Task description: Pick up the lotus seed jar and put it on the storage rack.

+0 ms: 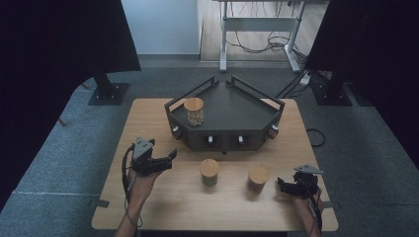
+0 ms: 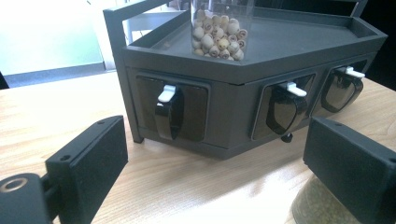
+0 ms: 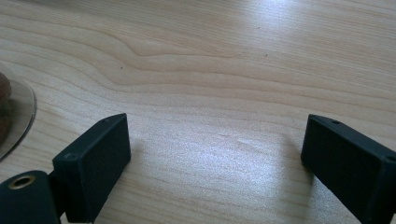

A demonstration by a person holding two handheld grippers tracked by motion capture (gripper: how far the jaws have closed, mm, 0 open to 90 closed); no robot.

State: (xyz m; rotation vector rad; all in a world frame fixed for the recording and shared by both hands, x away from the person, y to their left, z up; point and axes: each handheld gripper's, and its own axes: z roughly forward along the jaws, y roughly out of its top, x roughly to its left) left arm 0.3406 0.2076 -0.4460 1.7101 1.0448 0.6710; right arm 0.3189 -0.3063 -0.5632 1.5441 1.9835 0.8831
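Table (image 1: 163, 207) of pale wood with flowing grain, from the high view, bearing a dark angular rack (image 1: 232, 106) at the far side, probably put there to leave the near half free for working. On the flat top of the rack, one clear jar (image 1: 193, 111) with a round wooden lid, full of small pale balls. Nearer, standing apart on the bare wood, two more of the same cylinder shape: middle jar (image 1: 209, 172) with greenish content, right jar (image 1: 258, 178) with brown content, most likely meant to go up beside the first. Left claw (image 1: 170, 159) hovering left of the middle jar, spread, pinching nothing. Right claw (image 1: 281, 186) just right of the right jar, low at the table, also spread and empty.

From the left gripper view: left claw (image 2: 215, 154) with two flat matt black jaws wide apart, aimed at the front of the rack (image 2: 243, 70). Glossy dark handles with small white clips (image 2: 166, 93), smooth and rounded. Above, the clear jar (image 2: 219, 32), glass or plastic, hard to say which. Behind the right jaw, part of the middle jar (image 2: 313, 205), grainy green inside, near but not touched.

From the right gripper view: right claw (image 3: 215, 158) open over bare table (image 3: 210, 70), nothing between the jaws. At the left edge, the clear round base of the right jar (image 3: 14, 116), beside the jaw, not gripped; seemingly a position ready for closing in on it.
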